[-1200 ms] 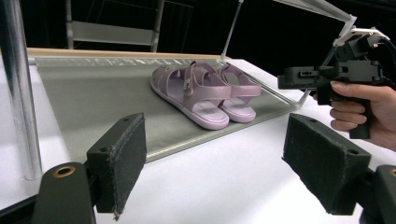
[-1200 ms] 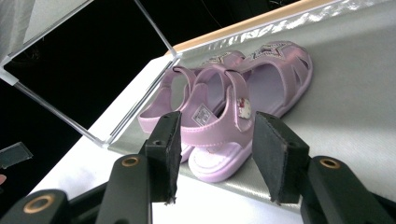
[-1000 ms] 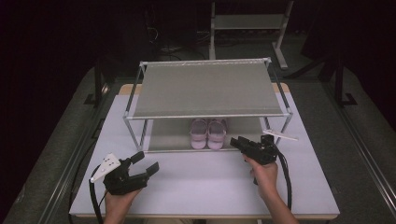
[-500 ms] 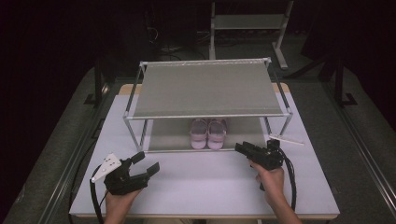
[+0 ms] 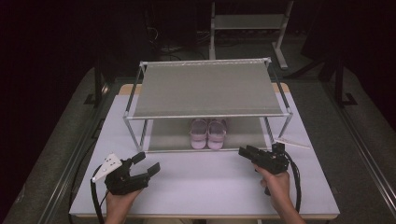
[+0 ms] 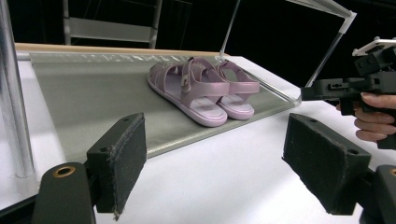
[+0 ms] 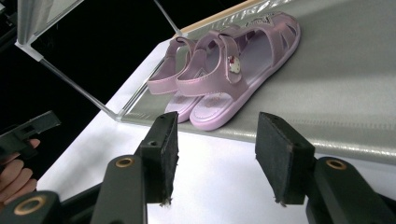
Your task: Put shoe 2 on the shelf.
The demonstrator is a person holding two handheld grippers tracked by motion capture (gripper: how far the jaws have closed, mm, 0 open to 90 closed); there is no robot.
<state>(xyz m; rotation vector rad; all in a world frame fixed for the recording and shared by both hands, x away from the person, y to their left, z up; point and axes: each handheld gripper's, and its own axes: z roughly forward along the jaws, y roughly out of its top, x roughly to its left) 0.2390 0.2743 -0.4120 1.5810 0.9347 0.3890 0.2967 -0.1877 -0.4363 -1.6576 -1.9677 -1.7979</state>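
At the near left of the white table [image 5: 210, 186] we see the left gripper [image 5: 142, 167], held in the person's left hand [image 5: 119, 200] just above the surface. Its jaws stand wide apart with nothing between them; in the left gripper view both black pads [image 6: 122, 158] frame bare tabletop, and the pink sandals [image 6: 201, 88] lie beyond the gap.

Moving toward the centre, we note a two-tier metal shoe rack [image 5: 205, 88] standing on the table, its grey upper shelf bare. The pair of pink sandals [image 5: 208, 134] sits on the lower shelf, side by side and touching, roughly midway along it, heels toward the person.

Further right, the right gripper [image 5: 245, 151] is held in the right hand [image 5: 278, 184] close to the rack's front edge, pointing left toward the sandals. In the right gripper view its jaws are moderately parted and hold nothing; the sandals [image 7: 229, 70] lie just past the pads [image 7: 163, 149], clear of them.

A thin white strip [image 5: 292, 143] lies on the table beside the rack's right front leg.
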